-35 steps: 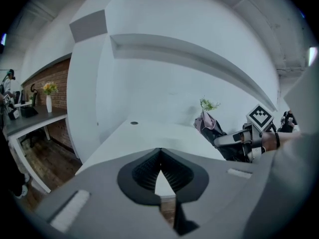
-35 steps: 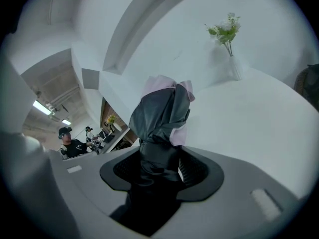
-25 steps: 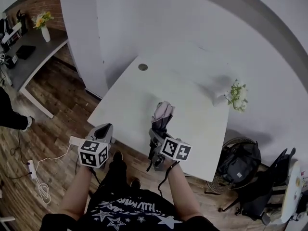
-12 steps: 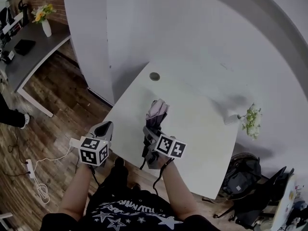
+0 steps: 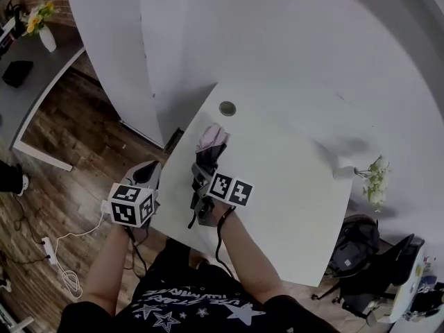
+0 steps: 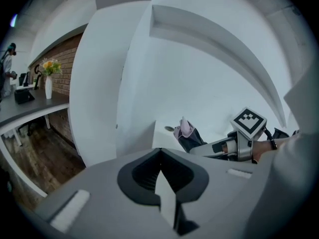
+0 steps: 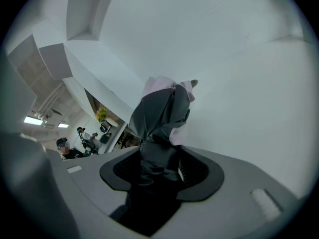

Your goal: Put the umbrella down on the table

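Note:
A folded umbrella (image 5: 210,144), dark grey with a pink tip, sticks out forward from my right gripper (image 5: 201,179), which is shut on its lower part. It hangs over the left part of the white table (image 5: 298,186); I cannot tell if it touches the top. In the right gripper view the umbrella (image 7: 162,113) fills the space between the jaws of the right gripper (image 7: 160,156). My left gripper (image 5: 147,173) hovers at the table's left edge, shut and empty, its jaws meeting in the left gripper view (image 6: 160,176). That view also shows the umbrella (image 6: 188,133) off to the right.
A round metal disc (image 5: 227,108) sits at the table's far corner. A small vase of flowers (image 5: 374,179) stands at the right edge. A white pillar (image 5: 104,47) rises left of the table. A dark backpack (image 5: 357,245) and a cable with power strip (image 5: 47,245) lie on the wooden floor.
Both grippers have travelled forward toward the table. The right one, still shut on the umbrella, is now over the tabletop and nearer the round disc. The left one has reached the table's edge.

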Demonstrator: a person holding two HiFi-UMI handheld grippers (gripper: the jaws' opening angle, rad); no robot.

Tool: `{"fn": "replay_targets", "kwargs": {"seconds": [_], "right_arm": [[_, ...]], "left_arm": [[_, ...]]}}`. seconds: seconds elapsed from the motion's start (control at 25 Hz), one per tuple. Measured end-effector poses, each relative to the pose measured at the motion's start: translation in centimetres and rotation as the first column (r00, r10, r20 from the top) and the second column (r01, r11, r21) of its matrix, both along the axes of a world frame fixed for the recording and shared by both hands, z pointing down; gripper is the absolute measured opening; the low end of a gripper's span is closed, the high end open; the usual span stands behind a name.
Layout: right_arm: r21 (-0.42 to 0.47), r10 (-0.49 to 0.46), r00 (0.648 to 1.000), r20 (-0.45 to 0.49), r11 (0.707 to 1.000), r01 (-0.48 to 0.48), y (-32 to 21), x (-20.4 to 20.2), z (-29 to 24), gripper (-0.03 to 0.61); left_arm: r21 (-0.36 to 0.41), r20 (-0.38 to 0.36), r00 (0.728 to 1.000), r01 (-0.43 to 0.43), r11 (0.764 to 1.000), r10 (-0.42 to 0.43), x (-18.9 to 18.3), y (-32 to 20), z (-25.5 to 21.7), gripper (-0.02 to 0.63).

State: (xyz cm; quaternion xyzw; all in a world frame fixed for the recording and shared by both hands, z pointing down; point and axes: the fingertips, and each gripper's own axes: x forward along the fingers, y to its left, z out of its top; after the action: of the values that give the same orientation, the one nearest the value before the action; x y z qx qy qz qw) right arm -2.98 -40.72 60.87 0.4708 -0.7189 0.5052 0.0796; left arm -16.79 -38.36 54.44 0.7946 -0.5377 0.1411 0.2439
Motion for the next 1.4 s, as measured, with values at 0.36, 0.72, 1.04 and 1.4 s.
{"fn": "replay_targets", "kwargs": {"seconds": [0.36, 0.72, 1.04, 1.4], "right_arm": [[-0.098, 0.141, 0.99, -0.024, 0.985, -0.143, -3.6, -1.5, 2.9, 0.244], [-0.105, 0.165, 0.975, -0.147, 0.978, -0.182, -5.3, -2.2, 3.8, 0.245], [-0.082, 0.196, 0.94, -0.28, 0.97, -0.227, -5.2, -2.3, 3.9, 0.252], [-0.065, 0.162, 0.943, -0.291, 0.98, -0.188, -5.3, -2.7, 3.7, 0.288]], "left_arm": [[-0.032, -0.011, 0.999, -0.043, 0.999, 0.043, -1.1, -4.2, 1.3, 0.003], [-0.059, -0.011, 0.997, -0.076, 0.995, 0.075, -1.1, -5.4, 2.7, 0.003], [-0.068, -0.006, 0.997, -0.081, 0.994, 0.081, -1.3, -6.2, 3.1, 0.003], [-0.059, -0.006, 0.994, -0.109, 0.992, 0.109, -0.6, -6.2, 2.8, 0.003]]}}
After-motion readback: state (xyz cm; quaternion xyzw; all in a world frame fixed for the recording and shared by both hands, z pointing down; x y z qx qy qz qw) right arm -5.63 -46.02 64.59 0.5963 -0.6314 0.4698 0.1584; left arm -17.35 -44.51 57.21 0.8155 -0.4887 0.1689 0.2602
